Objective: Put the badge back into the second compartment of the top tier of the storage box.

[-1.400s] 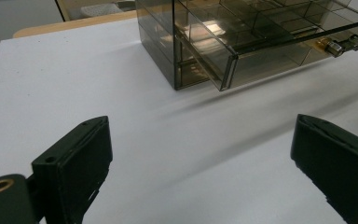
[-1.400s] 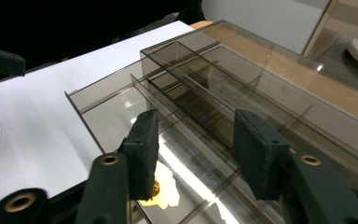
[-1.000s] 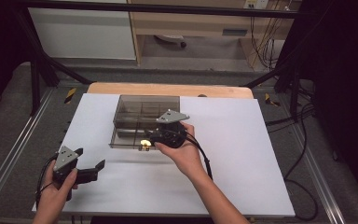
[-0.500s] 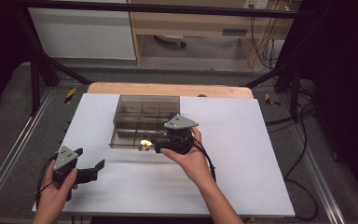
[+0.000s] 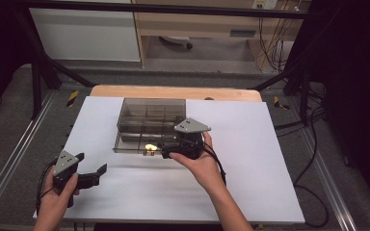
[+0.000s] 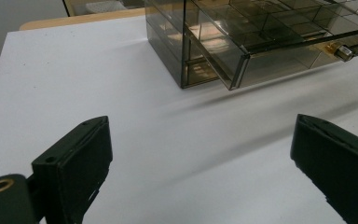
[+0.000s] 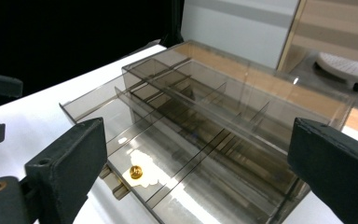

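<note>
The smoked-plastic drawer box (image 5: pixel 150 122) sits at about 12 o'clock on the white counter (image 5: pixel 250 159), its lower drawer (image 7: pixel 177 182) pulled partly out; the right gripper (image 5: pixel 166 150) hovers at that drawer's front by the brass knob (image 7: pixel 135 172), its fingers just opened wide with nothing between them; the left gripper (image 5: pixel 96 174) rests at 8 o'clock, fingers spread and empty; judging by this, the drawer has just been released; next comes either pushing it home or reaching inside.

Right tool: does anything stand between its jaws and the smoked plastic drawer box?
Nothing visible does. The right tool, jaws just opened wide and empty, sits at the pulled-out drawer of the drawer box, looking straight into its compartments.
</note>
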### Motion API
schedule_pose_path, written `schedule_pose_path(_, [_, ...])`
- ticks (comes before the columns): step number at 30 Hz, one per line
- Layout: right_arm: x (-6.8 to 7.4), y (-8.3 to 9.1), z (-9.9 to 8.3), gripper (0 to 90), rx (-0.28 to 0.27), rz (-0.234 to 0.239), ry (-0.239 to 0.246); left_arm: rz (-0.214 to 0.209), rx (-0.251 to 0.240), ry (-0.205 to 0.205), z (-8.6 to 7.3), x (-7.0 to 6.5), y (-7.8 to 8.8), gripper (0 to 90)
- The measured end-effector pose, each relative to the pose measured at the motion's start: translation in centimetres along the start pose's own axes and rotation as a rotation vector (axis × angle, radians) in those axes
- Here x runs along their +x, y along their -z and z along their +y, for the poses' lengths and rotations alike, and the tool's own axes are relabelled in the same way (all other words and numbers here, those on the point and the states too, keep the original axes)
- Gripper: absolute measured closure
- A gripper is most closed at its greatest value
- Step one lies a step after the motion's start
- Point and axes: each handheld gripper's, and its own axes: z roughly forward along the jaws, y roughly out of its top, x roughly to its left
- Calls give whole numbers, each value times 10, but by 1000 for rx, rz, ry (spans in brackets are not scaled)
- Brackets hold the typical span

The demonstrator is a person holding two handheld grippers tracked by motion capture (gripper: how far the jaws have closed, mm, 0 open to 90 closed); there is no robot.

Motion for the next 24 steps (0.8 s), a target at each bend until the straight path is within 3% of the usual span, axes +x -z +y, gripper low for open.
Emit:
schedule_pose_path(11, [-10,16,3,23,-38,-38,-14,-5,1,-6,0,-1,-1,52])
schedule_pose_path(24, [-32,38,-10,27,-60,-133,-50,-8,1,-18,0,-2,-1,52])
